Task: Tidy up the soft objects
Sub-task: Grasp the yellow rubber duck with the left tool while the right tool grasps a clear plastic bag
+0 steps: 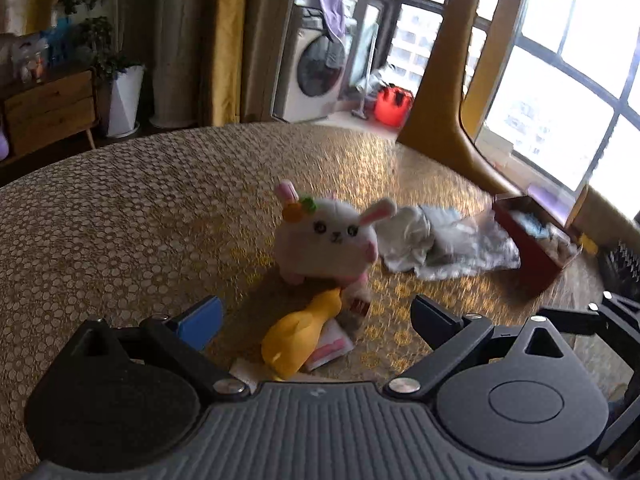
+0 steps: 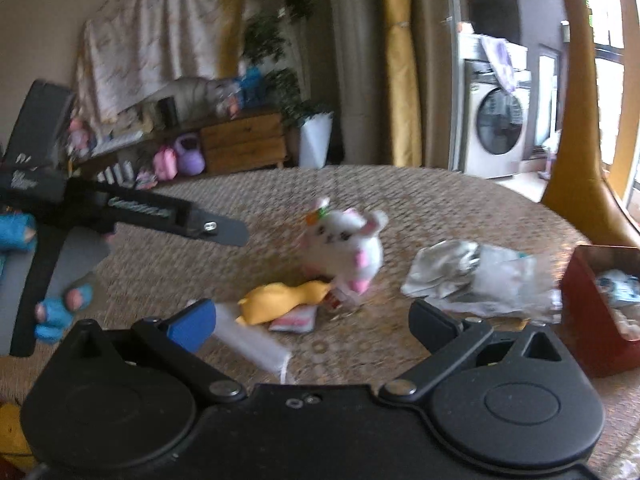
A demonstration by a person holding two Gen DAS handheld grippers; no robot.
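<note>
both tongs gape wide and hold nothing. left gripper [image 1: 316, 316] hangs over a yellow plush [image 1: 298, 338], which lies between its fingers; a round white bunny [image 1: 328, 240] sits just beyond. right gripper [image 2: 316, 320] faces the same pile. crinkled silver bag [image 1: 444, 246] lies near a red box [image 1: 528, 248] on the pebbled gold table [image 1: 120, 220].

In the left wrist view, we see bare gold-patterned desk [image 1: 120, 208] across the whole left and upper centre. At mid-frame the white plush rabbit [image 1: 328, 236], the yellow soft toy [image 1: 300, 332] touching its base, and the crumpled silvery-white cloth [image 1: 444, 244] block the way; the red open box [image 1: 532, 248] closes the right edge.
</note>
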